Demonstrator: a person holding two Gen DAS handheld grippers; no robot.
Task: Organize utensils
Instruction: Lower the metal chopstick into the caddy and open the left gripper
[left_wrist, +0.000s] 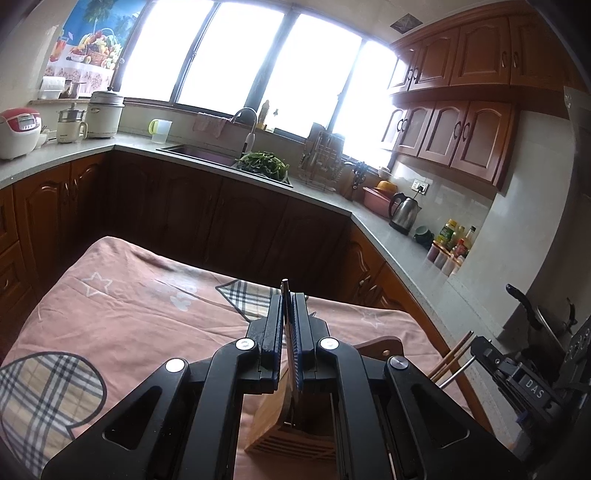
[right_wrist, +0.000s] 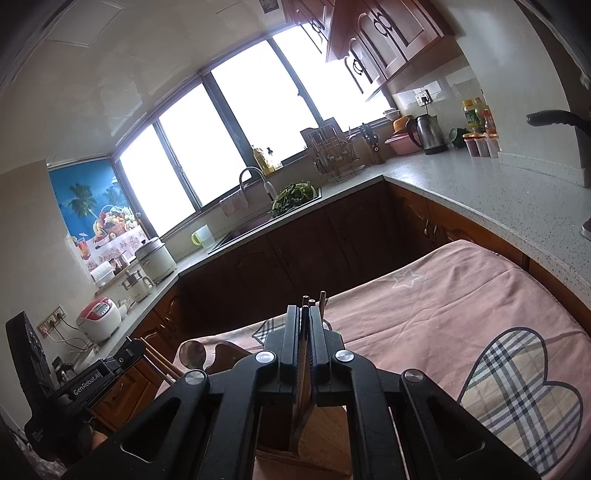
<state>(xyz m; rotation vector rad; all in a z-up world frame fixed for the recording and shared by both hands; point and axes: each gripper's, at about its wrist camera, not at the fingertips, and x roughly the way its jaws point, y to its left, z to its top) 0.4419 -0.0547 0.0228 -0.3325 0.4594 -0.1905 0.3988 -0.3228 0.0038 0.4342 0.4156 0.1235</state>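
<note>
We hold the left tongs (left_wrist: 287, 306) clamped on a thin, flat metal utensil handle (left_wrist: 285, 295) whose tip pokes out past the pads; its lower part runs down towards the slatted light bamboo utensil holder (left_wrist: 273, 417), which stands on the tabletop draped in a pink cloth with plaid hearts and white stars (left_wrist: 129, 295). The right tongs (right_wrist: 303, 314) are clamped on a bundle of dark wooden chopsticks (right_wrist: 306, 300), their ends sticking up beyond the pads, and the same bamboo holder (right_wrist: 321, 439) sits directly beneath them. A wooden spoon with a round bowl (right_wrist: 192, 352) lies to the left in the right wrist view, possibly on a wooden board, though the tongs hide most of it.

Both loads hang over one narrow box, so the likeliest trouble is crowding: the two tongs could knock together, or a chopstick tip could catch a divider wall and tip the light holder on the soft cloth. Releasing early could let chopsticks splay out and roll off.
</note>
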